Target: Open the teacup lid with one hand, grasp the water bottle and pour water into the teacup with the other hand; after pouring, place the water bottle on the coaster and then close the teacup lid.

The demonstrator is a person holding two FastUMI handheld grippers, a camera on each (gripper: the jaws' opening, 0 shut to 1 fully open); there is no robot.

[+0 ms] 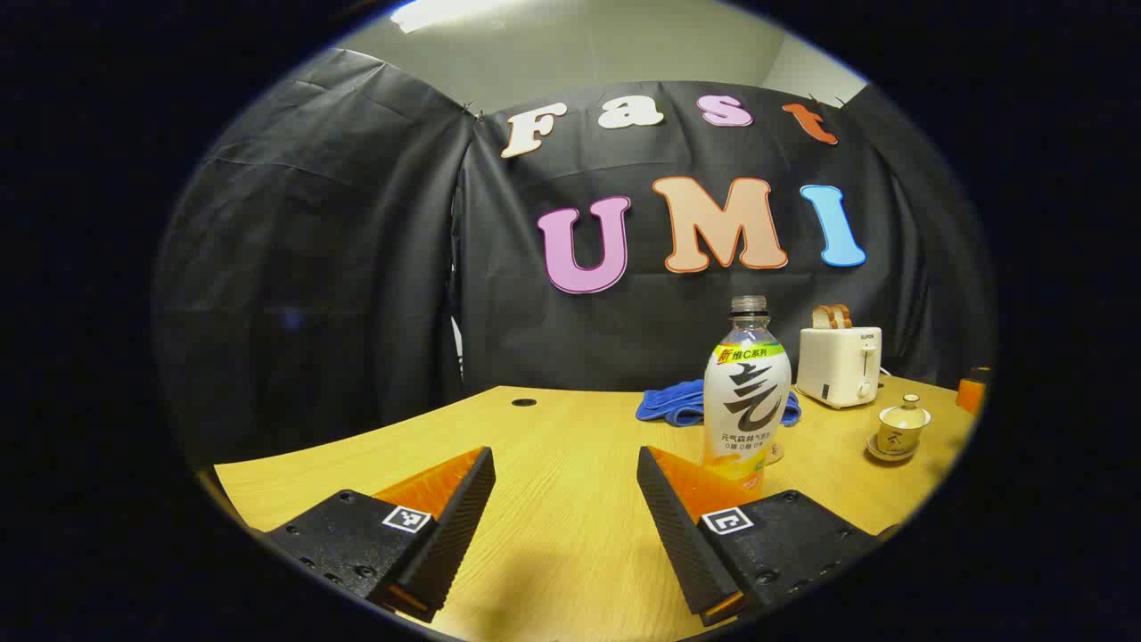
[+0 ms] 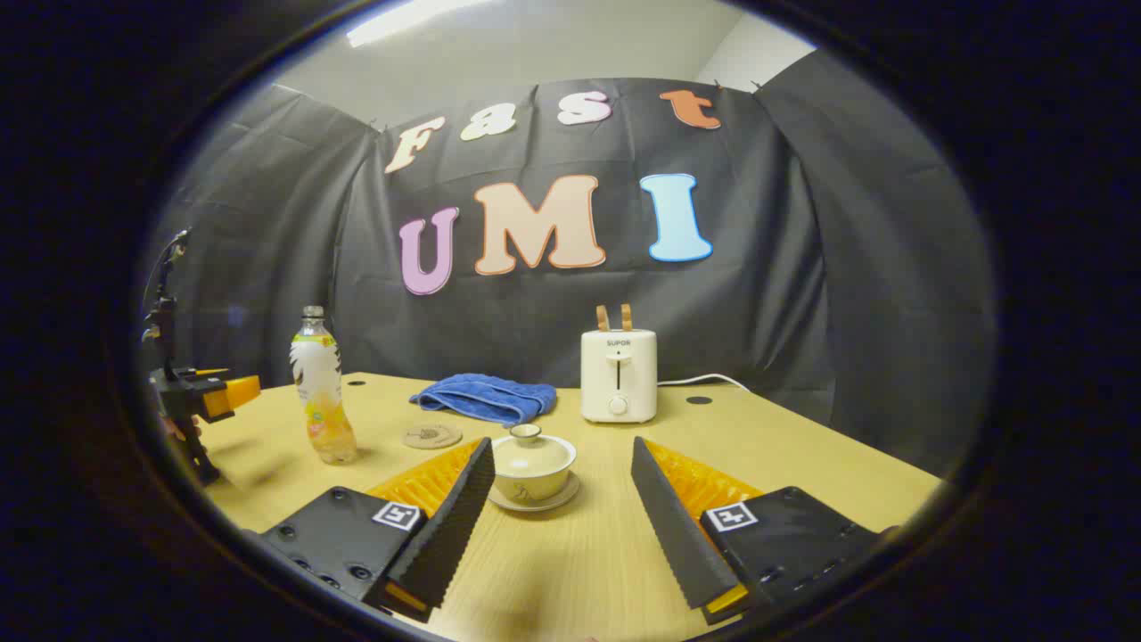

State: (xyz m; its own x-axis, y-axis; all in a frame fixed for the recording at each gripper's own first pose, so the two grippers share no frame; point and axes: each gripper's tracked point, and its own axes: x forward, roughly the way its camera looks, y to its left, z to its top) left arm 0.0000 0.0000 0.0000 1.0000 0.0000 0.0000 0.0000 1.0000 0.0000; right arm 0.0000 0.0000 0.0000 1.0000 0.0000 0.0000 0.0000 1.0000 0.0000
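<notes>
Right gripper: jaws wide, empty. Just ahead between them sits the cream ceramic lidded teacup on its saucer; fragile, so take the lid by its small top knob.

Left gripper: jaws wide, empty. The clear plastic water bottle stands ahead-right on the desk, uncapped, thin-walled and slippery; grip mid-body, gently.

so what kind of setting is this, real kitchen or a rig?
Looks like a staged recording booth, not a kitchen: black cloth wall draped behind a wooden table, with household props set out on it, such as a toaster, a water bottle and a lidded teacup.
</notes>
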